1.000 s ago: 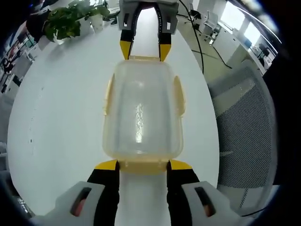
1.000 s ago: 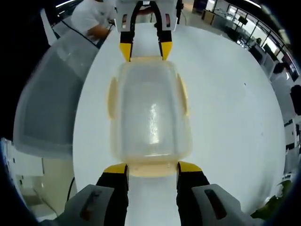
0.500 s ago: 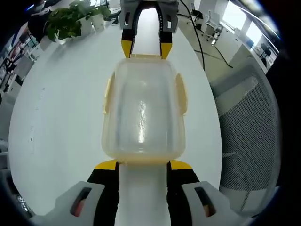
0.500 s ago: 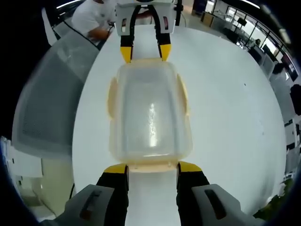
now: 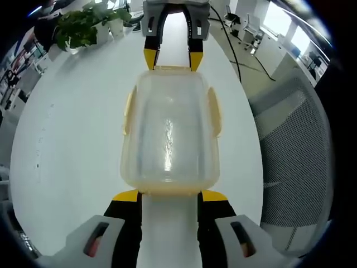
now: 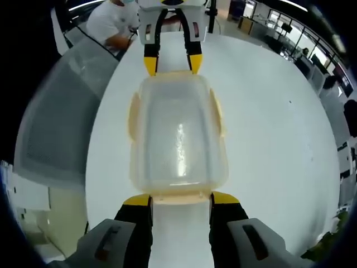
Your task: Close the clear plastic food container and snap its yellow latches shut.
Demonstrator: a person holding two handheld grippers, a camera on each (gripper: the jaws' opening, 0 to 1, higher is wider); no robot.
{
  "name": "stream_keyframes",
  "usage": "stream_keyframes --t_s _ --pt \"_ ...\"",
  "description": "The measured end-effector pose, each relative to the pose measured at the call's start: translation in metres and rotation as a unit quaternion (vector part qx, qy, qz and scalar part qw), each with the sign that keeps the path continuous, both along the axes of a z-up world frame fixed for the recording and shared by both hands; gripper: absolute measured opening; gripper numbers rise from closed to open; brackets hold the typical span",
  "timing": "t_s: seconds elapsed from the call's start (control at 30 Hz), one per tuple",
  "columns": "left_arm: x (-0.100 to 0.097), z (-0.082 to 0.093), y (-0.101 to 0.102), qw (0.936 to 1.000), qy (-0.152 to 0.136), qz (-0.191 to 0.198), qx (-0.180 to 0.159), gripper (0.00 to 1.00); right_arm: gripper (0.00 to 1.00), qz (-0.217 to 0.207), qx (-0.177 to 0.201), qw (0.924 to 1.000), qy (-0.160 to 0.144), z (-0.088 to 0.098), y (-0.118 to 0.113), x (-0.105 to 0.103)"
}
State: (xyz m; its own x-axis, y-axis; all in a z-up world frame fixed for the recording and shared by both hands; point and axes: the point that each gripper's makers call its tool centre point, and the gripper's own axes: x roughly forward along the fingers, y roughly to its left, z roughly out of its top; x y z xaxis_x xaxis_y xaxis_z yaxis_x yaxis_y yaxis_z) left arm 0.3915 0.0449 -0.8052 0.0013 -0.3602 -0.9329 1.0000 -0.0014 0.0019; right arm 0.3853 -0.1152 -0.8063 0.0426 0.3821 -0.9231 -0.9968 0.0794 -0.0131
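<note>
The clear plastic container [image 5: 169, 128] lies lengthwise on the white table [image 5: 72, 123] with its lid on. Yellow latches [image 5: 213, 111] run along its long sides and more sit at both ends. My left gripper [image 5: 170, 195] is open, its yellow tips either side of the near end latch. At the far end, my right gripper [image 5: 170, 58] is open too, its tips straddling that end. In the right gripper view the container [image 6: 177, 134] sits between my right gripper [image 6: 180, 199] below and the left gripper [image 6: 172, 64] at the top. The side latches [image 6: 134, 114] stand slightly out from the walls.
A potted plant [image 5: 83, 25] stands at the table's far left edge. A grey mesh chair [image 5: 290, 145] is off the right edge, with a black cable [image 5: 237, 50] trailing by it. In the right gripper view, a person [image 6: 114, 22] sits beyond the same chair [image 6: 61, 111].
The container's near end has come slightly closer to the left jaws, and its end latch looks tucked in. In the right gripper view the container sits a little farther off.
</note>
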Motion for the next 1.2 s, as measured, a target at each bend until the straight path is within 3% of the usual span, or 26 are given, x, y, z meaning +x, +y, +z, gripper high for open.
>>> stream_keyframes --t_s 0.3,0.47,0.6,0.83,1.0,1.2 --pt "-0.002 0.000 0.000 1.0000 0.004 -0.002 0.006 0.39 0.40 0.006 -0.001 1.0000 0.001 0.000 -0.001 -0.003" --pt "-0.003 -0.001 0.003 0.9998 -0.003 -0.015 0.013 0.42 0.40 0.010 -0.023 0.9997 -0.001 -0.002 -0.007 -0.003" --pt "-0.003 0.002 0.001 1.0000 -0.009 0.000 0.005 0.45 0.42 -0.012 -0.003 0.9999 0.004 0.005 -0.007 -0.002" --pt "0.001 0.005 0.002 0.9999 -0.004 0.014 0.000 0.46 0.40 -0.027 -0.001 0.9996 0.005 0.005 -0.010 -0.002" --pt "-0.003 0.008 0.003 0.9993 0.017 0.033 -0.003 0.46 0.40 -0.034 0.007 0.9994 0.009 0.010 -0.007 -0.004" --pt "-0.004 0.008 0.008 0.9989 0.020 0.042 0.006 0.45 0.40 -0.056 0.014 0.9982 0.019 0.015 -0.006 -0.005"
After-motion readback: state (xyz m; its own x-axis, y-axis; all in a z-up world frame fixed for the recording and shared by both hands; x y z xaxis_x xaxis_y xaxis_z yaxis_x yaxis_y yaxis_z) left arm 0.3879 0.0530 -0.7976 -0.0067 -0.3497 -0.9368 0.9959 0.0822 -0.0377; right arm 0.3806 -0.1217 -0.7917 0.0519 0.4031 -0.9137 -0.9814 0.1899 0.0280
